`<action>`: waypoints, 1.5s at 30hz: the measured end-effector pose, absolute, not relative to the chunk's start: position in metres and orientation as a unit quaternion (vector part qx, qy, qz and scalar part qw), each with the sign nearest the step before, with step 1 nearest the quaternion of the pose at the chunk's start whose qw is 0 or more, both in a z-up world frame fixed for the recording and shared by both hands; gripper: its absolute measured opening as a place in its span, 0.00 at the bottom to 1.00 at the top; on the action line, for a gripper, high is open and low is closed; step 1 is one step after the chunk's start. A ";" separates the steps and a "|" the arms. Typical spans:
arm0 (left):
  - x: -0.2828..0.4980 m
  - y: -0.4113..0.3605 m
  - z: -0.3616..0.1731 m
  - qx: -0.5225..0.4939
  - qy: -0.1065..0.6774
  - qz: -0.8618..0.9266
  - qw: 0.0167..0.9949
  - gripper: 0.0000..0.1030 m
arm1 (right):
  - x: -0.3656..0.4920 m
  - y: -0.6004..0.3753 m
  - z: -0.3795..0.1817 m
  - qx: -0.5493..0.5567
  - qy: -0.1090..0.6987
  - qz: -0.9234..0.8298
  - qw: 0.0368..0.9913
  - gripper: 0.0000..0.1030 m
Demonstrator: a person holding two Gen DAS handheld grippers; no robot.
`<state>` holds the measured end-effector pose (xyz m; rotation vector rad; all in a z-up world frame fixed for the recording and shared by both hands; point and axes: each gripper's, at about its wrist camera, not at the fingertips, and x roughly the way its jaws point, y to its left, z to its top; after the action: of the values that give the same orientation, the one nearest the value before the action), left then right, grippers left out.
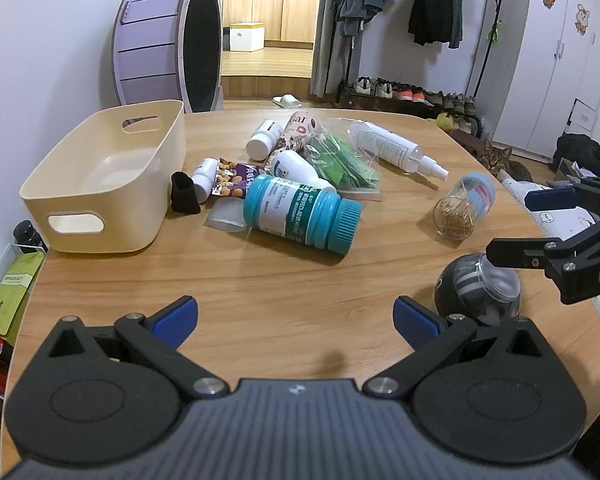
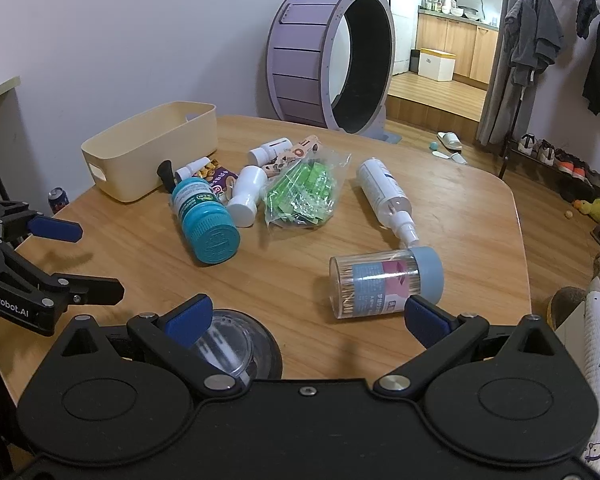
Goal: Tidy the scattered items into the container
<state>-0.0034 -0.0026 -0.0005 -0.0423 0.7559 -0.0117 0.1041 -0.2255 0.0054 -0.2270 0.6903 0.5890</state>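
Overhead-ish, from both wrists: scattered toiletries on a round wooden table (image 1: 260, 280), cream container (image 1: 100, 184) still empty.

Nearest the container's front corner, a small black cap (image 1: 184, 194) and a little white bottle (image 1: 204, 178) on a purple snack packet (image 1: 232, 180). Just right of the container, a teal pill bottle (image 1: 300, 210) on its side, cap toward the viewer. Beyond that, further from the container, a bag of green sachets (image 1: 339, 160) and a white spray bottle (image 1: 395, 146). Well right of the container, a clear toothpick jar (image 2: 383, 282) with a blue lid, and nearer still a dark round jar (image 1: 477, 290). Left gripper (image 1: 296, 316) spread wide over bare wood, holding nothing. Right gripper (image 2: 307, 316) likewise wide apart and empty, toothpick jar just ahead of its right finger.
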 end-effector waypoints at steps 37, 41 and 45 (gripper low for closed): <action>-0.003 -0.002 -0.002 -0.023 0.371 -0.007 0.928 1.00 | 0.099 -0.222 0.007 -0.117 0.338 0.290 0.888 1.00; -0.004 -0.002 -0.001 -0.023 0.370 -0.007 0.929 1.00 | 0.099 -0.222 0.006 -0.117 0.338 0.291 0.887 1.00; -0.003 -0.003 -0.001 -0.021 0.370 -0.007 0.929 1.00 | 0.098 -0.224 0.007 -0.117 0.339 0.291 0.887 1.00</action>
<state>-0.0035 -0.0026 -0.0014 -0.0421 0.7576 -0.0144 0.0985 -0.2240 0.0069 -0.2431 0.7038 0.6060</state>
